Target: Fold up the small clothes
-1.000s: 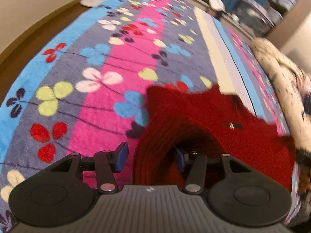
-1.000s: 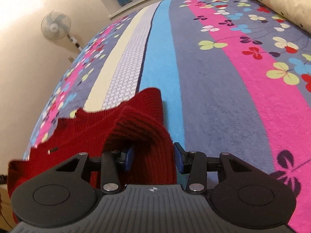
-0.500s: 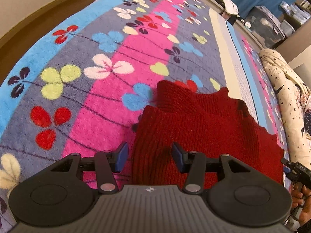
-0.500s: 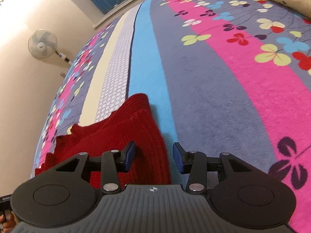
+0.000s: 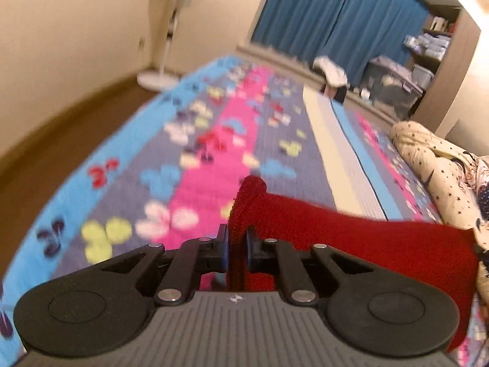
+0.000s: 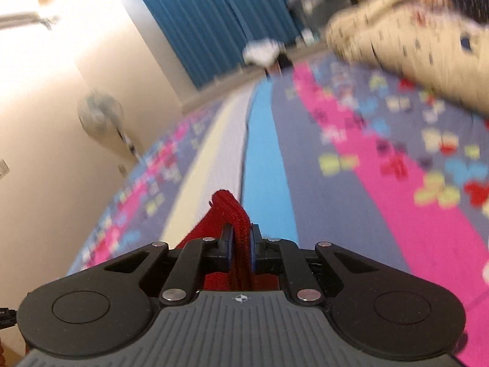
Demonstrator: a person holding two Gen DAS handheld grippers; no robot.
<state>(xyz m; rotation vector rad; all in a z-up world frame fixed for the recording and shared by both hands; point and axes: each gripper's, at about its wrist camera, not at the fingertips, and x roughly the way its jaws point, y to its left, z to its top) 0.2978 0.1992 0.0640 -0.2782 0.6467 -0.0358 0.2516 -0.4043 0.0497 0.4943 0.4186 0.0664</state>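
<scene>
Left wrist view: the left gripper (image 5: 237, 249) is clenched on a bunched edge of a red knit garment (image 5: 351, 238). Both blue pads (image 5: 224, 249) press against the fabric, and a small tuft of it stands up beyond the fingertips at mid frame. From the grip the garment stretches toward the right edge of the frame, its upper edge taut and sloping slightly down, and its lower part hangs at lower right beside the gripper body. It is held above a striped floral blanket (image 5: 152, 183) that fills the middle of the frame. The picture is blurred.

Background, same view: a standing fan (image 5: 171, 27) at upper left against a cream wall, blue curtains (image 5: 330, 21) at upper centre and right, cluttered shelves (image 5: 428, 49) at far upper right, and a cream star-print quilt (image 5: 440, 171) at the right edge.

Right wrist view: the right gripper (image 6: 241, 249) is likewise clenched on a fold of the same red knit garment (image 6: 227, 211). The fabric is pinched upright between its pads (image 6: 253, 250), with a tuft rising above them at centre frame. More red fabric trails to the lower left behind the left finger. The blanket (image 6: 321, 198) lies below and beyond; the fan (image 6: 101, 116) shows at mid left, the curtains (image 6: 214, 15) at top centre, and the quilt (image 6: 397, 39) at upper right. This picture is heavily blurred.
</scene>
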